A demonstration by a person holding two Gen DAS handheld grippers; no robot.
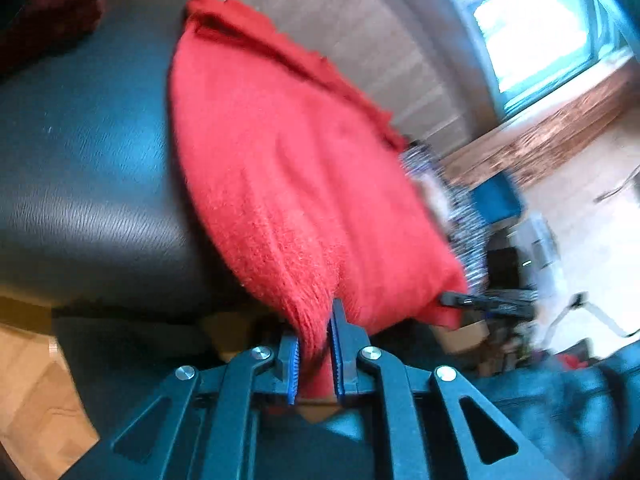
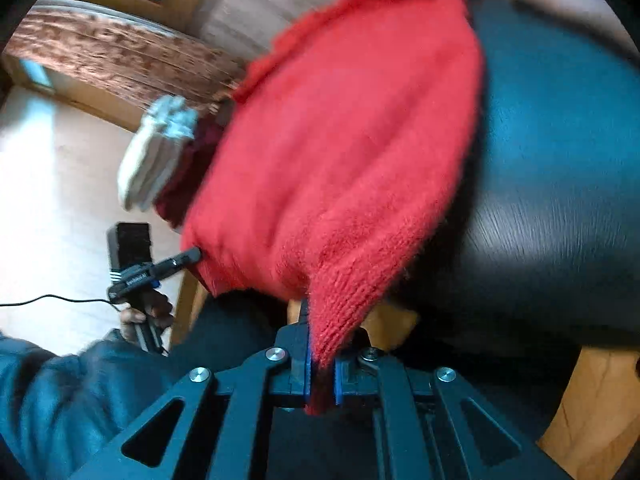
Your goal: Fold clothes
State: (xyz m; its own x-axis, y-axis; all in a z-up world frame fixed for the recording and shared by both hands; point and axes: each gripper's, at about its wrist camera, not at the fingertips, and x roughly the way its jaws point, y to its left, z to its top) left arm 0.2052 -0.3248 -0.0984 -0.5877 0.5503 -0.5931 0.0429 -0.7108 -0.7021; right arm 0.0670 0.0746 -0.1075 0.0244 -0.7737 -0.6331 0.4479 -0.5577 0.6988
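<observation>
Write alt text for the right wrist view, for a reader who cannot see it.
The right gripper pinches the near edge of a red knitted garment spread over a dark padded surface. At left, the left gripper, held in a hand, reaches the garment's other corner.

No text can be read with certainty. In the right wrist view, the left claw (image 2: 196, 256) carries a small white label on its black body, but the letters are too small and blurred to make out.
</observation>
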